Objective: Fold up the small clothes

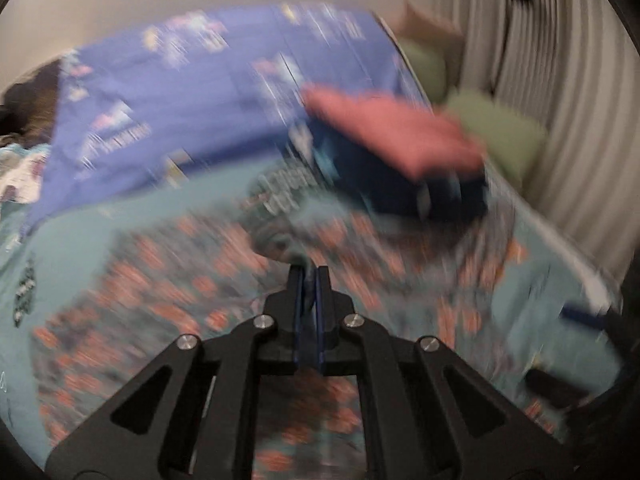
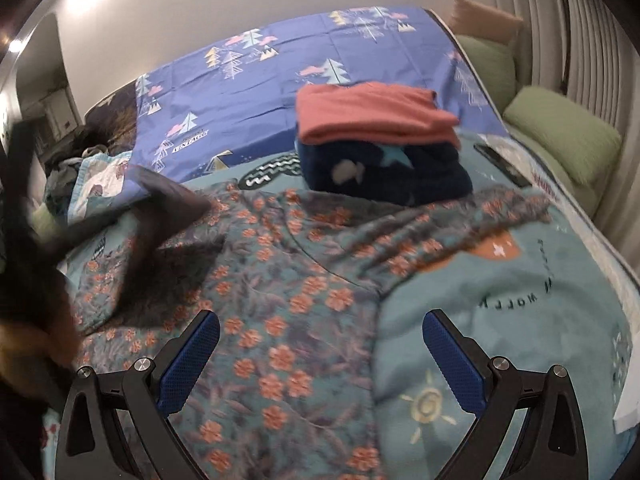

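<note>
A bed (image 2: 520,320) fills both views, spread with a teal blanket and, further back, a blue sheet (image 2: 260,80) printed with trees. Green cushions (image 2: 560,136) line its far side by a ribbed white wall. A folded stack sits mid-bed, a pink garment (image 2: 372,112) on a navy one (image 2: 384,176). The floral garment (image 2: 280,300) lies spread in front of it. The left gripper (image 1: 309,276) has its fingers clenched on a pinch of the floral cloth; that view is heavily blurred. The right gripper (image 2: 320,356) hovers above the floral garment, fingers (image 2: 192,360) spread wide and holding nothing.
</note>
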`<state>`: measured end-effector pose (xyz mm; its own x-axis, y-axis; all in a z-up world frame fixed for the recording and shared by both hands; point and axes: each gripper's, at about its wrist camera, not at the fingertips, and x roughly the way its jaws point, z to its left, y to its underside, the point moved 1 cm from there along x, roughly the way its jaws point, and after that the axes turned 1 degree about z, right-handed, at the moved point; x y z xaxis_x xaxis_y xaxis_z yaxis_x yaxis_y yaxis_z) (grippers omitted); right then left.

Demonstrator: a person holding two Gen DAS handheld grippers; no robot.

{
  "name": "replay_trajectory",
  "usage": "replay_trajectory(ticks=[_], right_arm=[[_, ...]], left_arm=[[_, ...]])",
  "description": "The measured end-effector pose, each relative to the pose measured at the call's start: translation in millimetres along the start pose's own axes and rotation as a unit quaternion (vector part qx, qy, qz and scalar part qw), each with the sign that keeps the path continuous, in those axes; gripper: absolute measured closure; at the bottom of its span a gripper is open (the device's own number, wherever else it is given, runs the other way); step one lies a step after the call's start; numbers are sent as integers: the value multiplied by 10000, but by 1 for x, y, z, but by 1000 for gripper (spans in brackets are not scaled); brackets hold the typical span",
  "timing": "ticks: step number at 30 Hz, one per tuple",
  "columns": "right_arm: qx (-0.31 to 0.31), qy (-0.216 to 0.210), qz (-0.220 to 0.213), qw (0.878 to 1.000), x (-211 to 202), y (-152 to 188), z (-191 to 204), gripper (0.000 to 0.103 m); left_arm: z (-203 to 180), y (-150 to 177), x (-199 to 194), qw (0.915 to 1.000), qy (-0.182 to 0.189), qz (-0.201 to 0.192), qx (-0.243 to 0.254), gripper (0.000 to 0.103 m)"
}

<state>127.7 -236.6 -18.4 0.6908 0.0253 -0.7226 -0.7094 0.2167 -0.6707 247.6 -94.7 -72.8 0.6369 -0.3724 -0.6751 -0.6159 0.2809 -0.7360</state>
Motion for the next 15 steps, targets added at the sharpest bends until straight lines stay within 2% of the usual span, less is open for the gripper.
replay_trajectory(ticks=[3,4,6,7,10,11,14,15], right_arm=[[16,-216,95,9997,3,0,-12,0],[10,-296,109,9995,5,-1,-15,0],[21,-476,161,9987,10,-4,-18,0],[46,-570,211,9981,14,-6,-20,0],[45,-833,338,9959,25,-13,-17,0],[15,-946,398,9947,29,-15,-14,1],[-80,-1184,574,9913,45,-18,-4,4],[-91,-1250,643,9900,50,-19,-1,5]], left_arm=[[-15,24,0,9989,306,354,42,74],[-19,28,-6,9987,382,335,23,70],[-13,36,-32,9988,461,151,-44,49],[-9,40,-43,9990,444,46,-73,46],[18,52,-79,9994,1,-284,-202,36],[33,56,-91,9985,-328,-377,-223,33],[75,74,-107,9923,-1166,-329,-259,32],[84,78,-106,9905,-1314,-263,-323,32]])
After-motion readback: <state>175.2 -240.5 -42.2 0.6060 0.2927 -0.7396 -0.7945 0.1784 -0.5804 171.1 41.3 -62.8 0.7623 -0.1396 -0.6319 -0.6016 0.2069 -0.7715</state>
